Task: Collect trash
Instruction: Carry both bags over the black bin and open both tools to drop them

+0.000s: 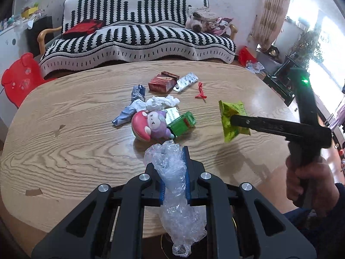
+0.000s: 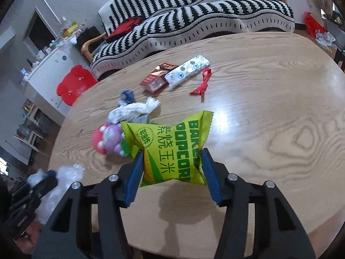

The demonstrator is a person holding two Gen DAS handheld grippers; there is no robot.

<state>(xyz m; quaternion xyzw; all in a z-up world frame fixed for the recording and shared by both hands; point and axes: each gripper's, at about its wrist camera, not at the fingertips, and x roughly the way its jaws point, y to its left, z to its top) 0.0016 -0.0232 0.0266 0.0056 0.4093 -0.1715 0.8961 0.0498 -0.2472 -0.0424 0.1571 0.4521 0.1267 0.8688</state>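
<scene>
clear plastic wrap (image 1: 172, 172) is clamped between the blue pads of the left gripper (image 1: 174, 168), lower centre of the left wrist view, bulging above the pads and trailing down past the table edge. green popcorn bag (image 2: 170, 151) is pinched by the right gripper (image 2: 172, 168), lower centre of the right wrist view, lifted off the wooden table (image 2: 269, 129) with its shadow below it. same bag (image 1: 232, 120) shows at right of the left view, on the end of the right gripper's (image 1: 234, 120) fingers.

remaining clutter sits mid-table: pink and purple toy (image 1: 151, 127) touching a green box (image 1: 183, 123), crumpled white tissue (image 1: 161, 102) just behind, blue-grey wrapper (image 1: 131, 108) to its left. further back, a red carton (image 1: 161, 82) beside a blister pack (image 1: 186, 81), red ribbon scrap (image 1: 200, 90) to the right and apart.

black and white striped sofa (image 1: 140, 28) across top of frame, red chair (image 1: 19, 79) at left.
</scene>
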